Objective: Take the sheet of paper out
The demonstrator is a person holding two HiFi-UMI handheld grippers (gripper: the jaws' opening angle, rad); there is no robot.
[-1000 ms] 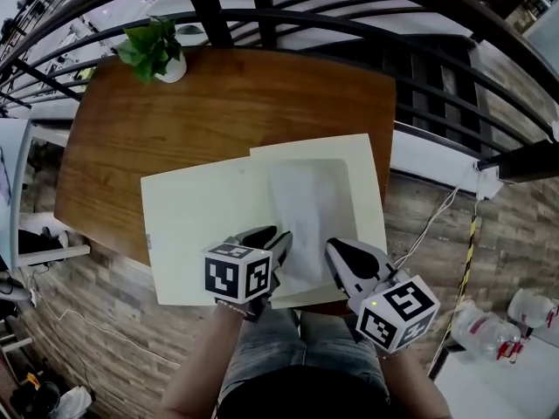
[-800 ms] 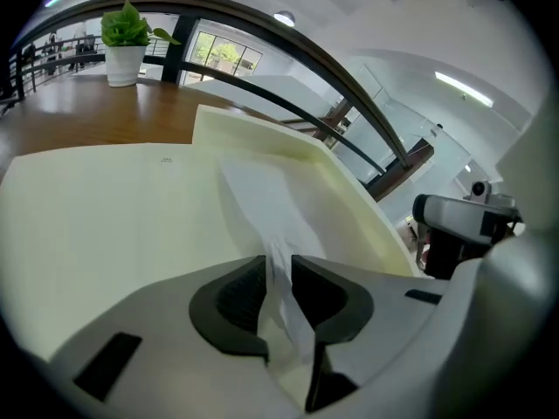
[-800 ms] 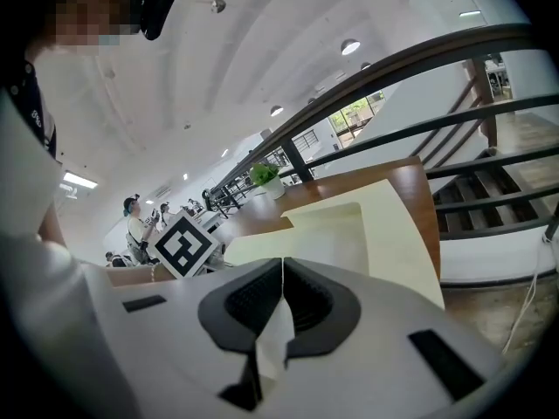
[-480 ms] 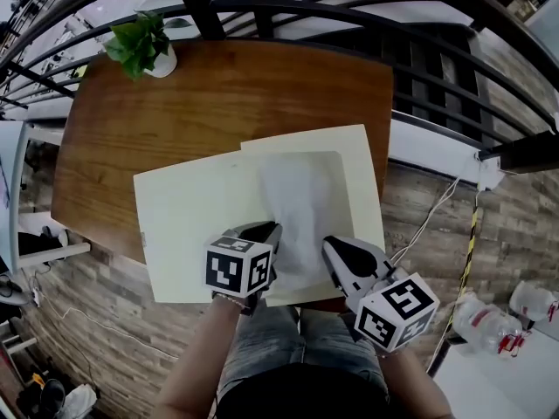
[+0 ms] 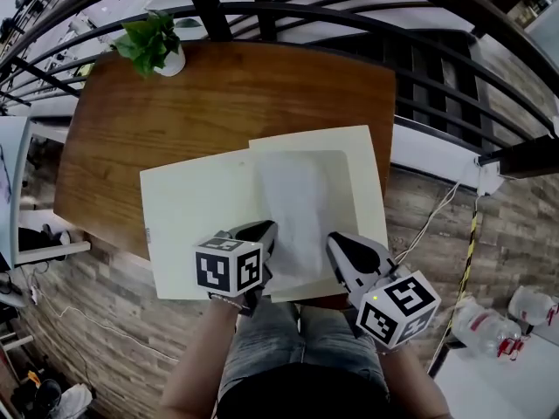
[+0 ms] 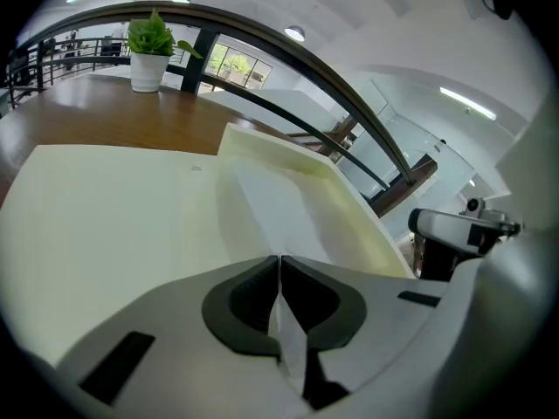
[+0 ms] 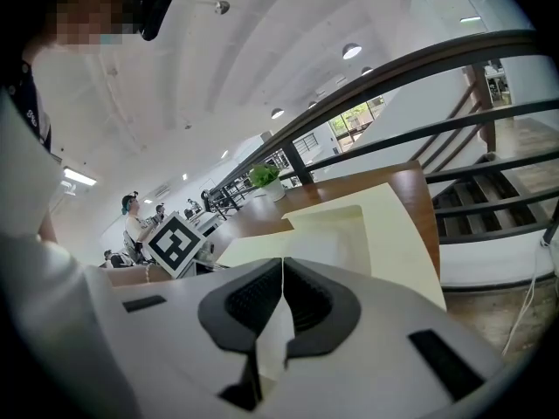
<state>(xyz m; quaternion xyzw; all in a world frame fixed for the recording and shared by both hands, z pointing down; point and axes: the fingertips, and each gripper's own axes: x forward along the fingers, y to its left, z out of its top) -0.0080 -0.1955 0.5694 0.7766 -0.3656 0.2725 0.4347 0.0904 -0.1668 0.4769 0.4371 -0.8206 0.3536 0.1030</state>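
Note:
A cream folder (image 5: pixel 192 216) lies open on the wooden table (image 5: pixel 218 103). A white sheet of paper (image 5: pixel 293 208) rests on its right half inside a pale pocket outline. My left gripper (image 5: pixel 265 231) sits at the sheet's near left corner. In the left gripper view my left gripper (image 6: pixel 279 260) is shut, with the thin white sheet (image 6: pixel 279 212) pinched between the pads. My right gripper (image 5: pixel 336 241) is at the near right corner. In its own view my right gripper (image 7: pixel 282 264) is shut on a white edge. Whether that edge is the paper or a sleeve layer I cannot tell.
A potted plant (image 5: pixel 153 46) stands at the table's far left corner. Dark railings (image 5: pixel 288 16) run behind the table, with a drop beyond at the right. The folder overhangs the near table edge above the person's lap. The left gripper's marker cube (image 7: pixel 175 243) shows in the right gripper view.
My left gripper's jaws have gone from open to shut on the sheet's near left corner. The right gripper has stayed put.

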